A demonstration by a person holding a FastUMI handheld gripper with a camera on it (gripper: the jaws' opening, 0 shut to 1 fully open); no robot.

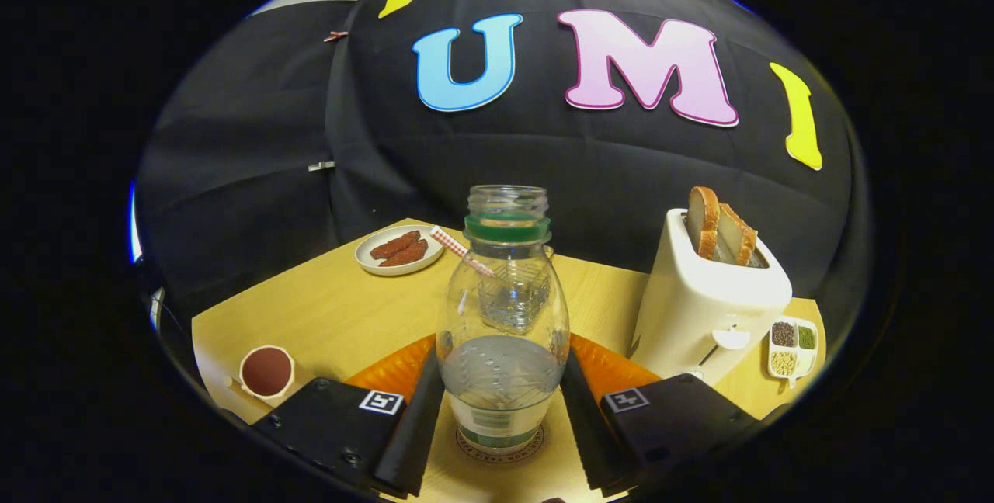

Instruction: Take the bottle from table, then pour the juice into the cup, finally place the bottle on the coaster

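Gripper view looks forward over one yellow wooden table (pixel 326 309), the biggest thing here, with everything else set on it. Next in size is one white toaster (pixel 703 309) at about two o'clock from the fingers, with two slices of bread (pixel 718 231) standing up out of its slot. One clear bottle (pixel 503 317) stands upright between the fingers, its long axis vertical and its open mouth pointing straight up; a green ring circles the neck, and liquid fills only the lower part. Its base sits on one round coaster (pixel 498 445), which lies on the table between the fingers, with an orange mat (pixel 392 371) showing on either side behind them. One gripper (pixel 501 410) reaches level and forward, its two fingers flanking the lower body of the bottle at nine and three o'clock; both lie right against the glass, but whether they press on it I cannot tell. At eleven o'clock, well beyond, lies one white plate (pixel 397 251) with two dark red pieces on it. One cup (pixel 266 371) holding dark liquid stands at nine o'clock. One small tray of four spice wells (pixel 792 346) sits at three o'clock, just beside the toaster. One red-and-white striped straw (pixel 460 251) leans behind the bottle.
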